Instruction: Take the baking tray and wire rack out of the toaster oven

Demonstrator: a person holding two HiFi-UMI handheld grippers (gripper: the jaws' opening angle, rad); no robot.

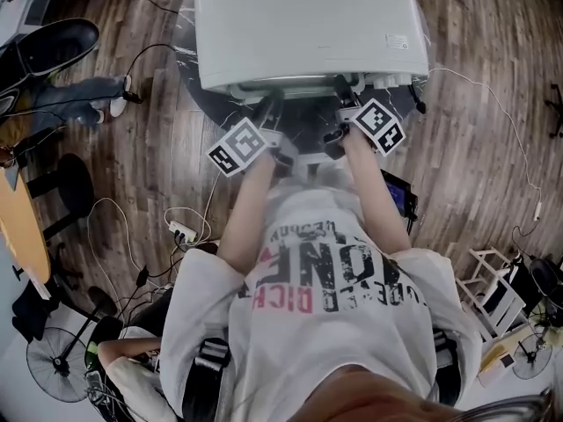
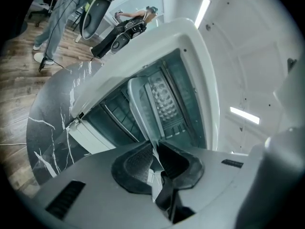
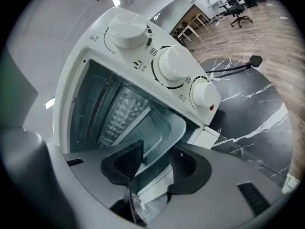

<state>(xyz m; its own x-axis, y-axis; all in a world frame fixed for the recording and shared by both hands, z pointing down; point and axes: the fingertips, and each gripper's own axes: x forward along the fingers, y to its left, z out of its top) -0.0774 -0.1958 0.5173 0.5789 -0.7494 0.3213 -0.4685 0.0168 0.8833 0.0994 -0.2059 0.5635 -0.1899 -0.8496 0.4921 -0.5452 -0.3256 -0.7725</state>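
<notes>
A white toaster oven [image 1: 308, 25] stands on a round dark marble table [image 1: 198, 86] with its door open. Both grippers are at its mouth. My left gripper [image 2: 155, 159] is shut on the thin rim of the silver baking tray [image 2: 143, 109], which reaches back into the oven cavity. On the other side, my right gripper [image 3: 155, 163] is open, and the tray's rounded corner [image 3: 162, 128] lies between its pads without being pinched. Thin dark bars [image 2: 119, 118] run under the tray; I cannot tell whether they are the wire rack. From above I see the left gripper [image 1: 268, 117] and the right gripper [image 1: 343, 99].
Three white knobs [image 3: 174, 63] line the oven's right panel. The open door [image 2: 90, 135] hangs below the cavity. A black cable end [image 3: 255, 60] lies on the table. A power strip [image 1: 182, 231], cables, chairs and a fan [image 1: 57, 363] crowd the wooden floor.
</notes>
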